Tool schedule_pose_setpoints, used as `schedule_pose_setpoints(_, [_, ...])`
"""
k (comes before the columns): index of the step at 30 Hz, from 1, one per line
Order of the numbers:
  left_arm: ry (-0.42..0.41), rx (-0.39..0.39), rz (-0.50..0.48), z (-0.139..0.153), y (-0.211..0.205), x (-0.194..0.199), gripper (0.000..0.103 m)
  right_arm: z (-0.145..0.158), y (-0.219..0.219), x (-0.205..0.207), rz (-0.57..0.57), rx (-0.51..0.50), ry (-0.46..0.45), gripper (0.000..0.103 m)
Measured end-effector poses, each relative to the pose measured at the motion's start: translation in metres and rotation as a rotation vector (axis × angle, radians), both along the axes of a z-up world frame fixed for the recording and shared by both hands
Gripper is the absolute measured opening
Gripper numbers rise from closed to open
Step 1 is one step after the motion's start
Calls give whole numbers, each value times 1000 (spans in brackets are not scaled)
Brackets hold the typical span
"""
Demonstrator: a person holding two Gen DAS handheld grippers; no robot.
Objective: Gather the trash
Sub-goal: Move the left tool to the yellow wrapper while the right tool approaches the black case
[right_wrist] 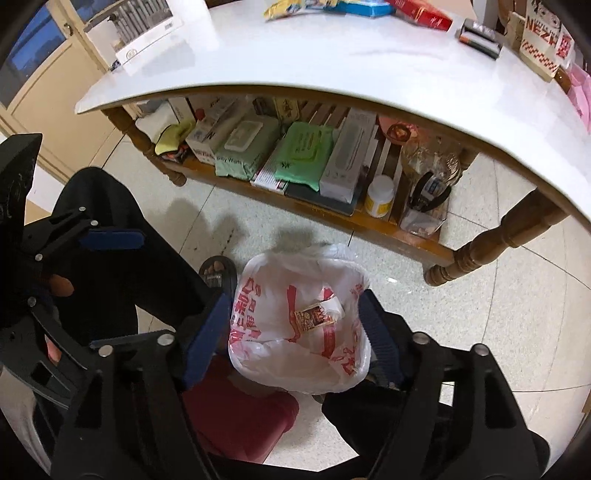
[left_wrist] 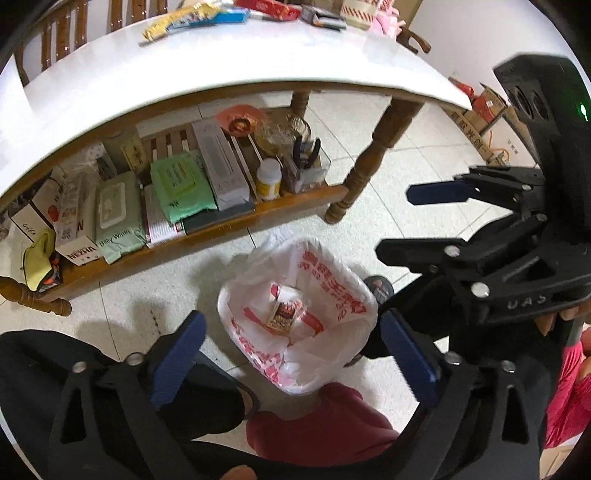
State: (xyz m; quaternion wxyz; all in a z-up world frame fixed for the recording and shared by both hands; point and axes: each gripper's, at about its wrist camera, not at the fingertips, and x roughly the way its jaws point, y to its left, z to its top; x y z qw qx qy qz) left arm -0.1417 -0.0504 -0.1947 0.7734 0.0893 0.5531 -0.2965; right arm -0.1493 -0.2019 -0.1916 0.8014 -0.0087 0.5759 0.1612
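Two grippers hang above a white bin lined with a white plastic bag printed in red (left_wrist: 295,317), which stands on the pale tiled floor (left_wrist: 399,206) in front of the white-topped wooden table (left_wrist: 229,66).

1. Left gripper (left_wrist: 291,350): the blue-padded fingers (left_wrist: 177,362) stand wide apart, one on each side of the bin opening as seen from above. Nothing is held between them.
2. Right gripper (right_wrist: 295,339): the blue-padded fingers (right_wrist: 205,343) are likewise spread apart over the bin, with nothing between them. In the left wrist view this gripper (left_wrist: 417,221) appears at the right, fingers parted.
3. Trash: a small flat packet with a red-and-gold printed face (right_wrist: 314,318) lies inside the bag, near the middle of the bin. It touches neither gripper.
4. Table top: a yellow wrapper (right_wrist: 284,9), a blue box (right_wrist: 365,7) and a red box (right_wrist: 421,13) lie along the far edge.
5. Lower wooden shelf (left_wrist: 207,236): a green pack of baby wipes (left_wrist: 116,218), a bright green soft pack (left_wrist: 181,188), a long white carton (left_wrist: 221,166) and a white bottle with a yellow label (left_wrist: 269,179) rest side by side.
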Motion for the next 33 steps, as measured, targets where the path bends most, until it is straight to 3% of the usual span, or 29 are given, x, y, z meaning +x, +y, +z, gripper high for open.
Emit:
schedule_pose_setpoints(9, [-107,-30,-1,50,3,27,95,60,-18,12,-56,2,-66,90])
schedule_pose_setpoints(14, [-182,-61,-10,86,1,57,95,104,-29,29,-90,14,-113,93])
schedule_pose_setpoints(22, [-307,-80,-99,134,-11,122,95,170,-51,78,-196,-22,-196,95])
schedule_pose_setpoints(28, [-339,-77,-177,150,-21,168,95,202,-75,127,-292,-37,-228,95])
schedule_pose_setpoints(33, [-352,-41,-228,147,-26,201,95,211,-86,163,-348,-85,-240,95])
